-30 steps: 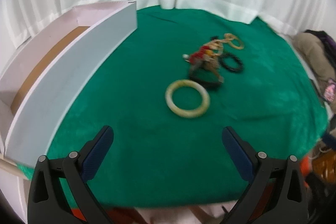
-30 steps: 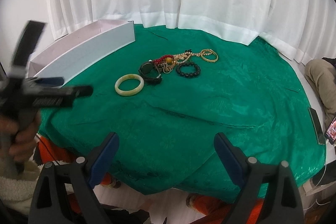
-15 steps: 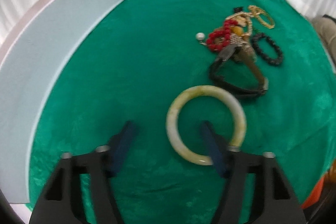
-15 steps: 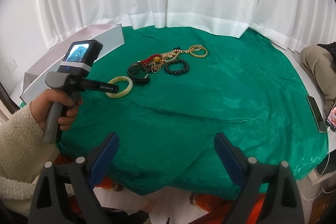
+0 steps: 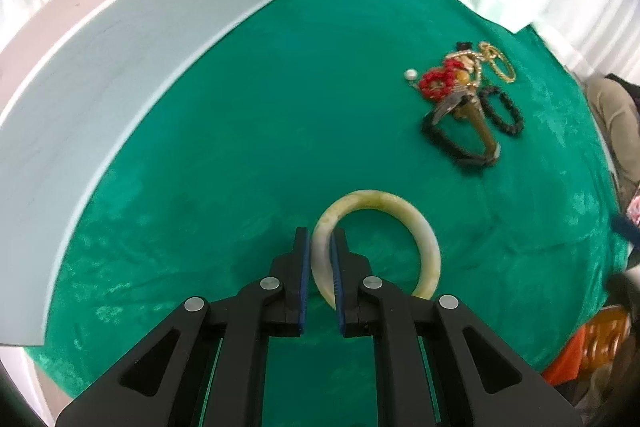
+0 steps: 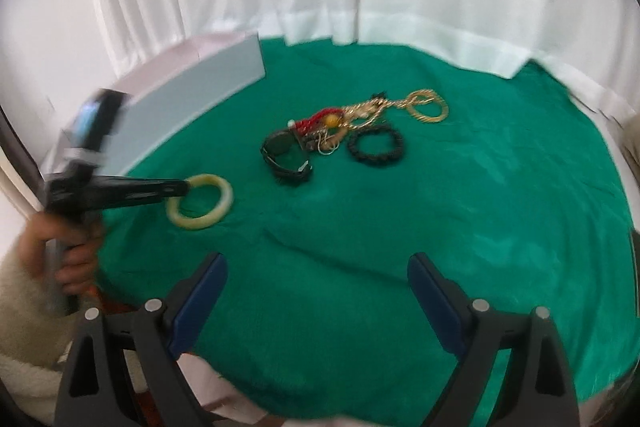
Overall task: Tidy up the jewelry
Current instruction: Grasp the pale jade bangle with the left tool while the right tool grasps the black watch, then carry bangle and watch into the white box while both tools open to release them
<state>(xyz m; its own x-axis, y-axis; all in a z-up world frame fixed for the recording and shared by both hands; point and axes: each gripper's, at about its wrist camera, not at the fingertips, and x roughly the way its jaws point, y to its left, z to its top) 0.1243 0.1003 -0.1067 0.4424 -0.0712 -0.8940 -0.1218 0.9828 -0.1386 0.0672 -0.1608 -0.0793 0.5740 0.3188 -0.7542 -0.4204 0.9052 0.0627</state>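
On the green-clothed desk (image 5: 240,147), the left gripper (image 5: 320,247) pinches the jade bangle's (image 5: 416,223) smooth rim, which may slip free when lifted, while the right gripper (image 6: 316,275) hangs spread wide.

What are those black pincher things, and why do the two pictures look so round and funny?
They are grabbing tools that a person holds, one in each hand. Each carries a round-eyed camera looking along its fingers, so the pictures bend. One picture comes from the left gripper, which is pinching the pale bangle lying on the green cloth. The other comes from the right gripper, which is open and holds nothing. Farther off lie a tangle of jewelry, a black bead bracelet, and a white box.
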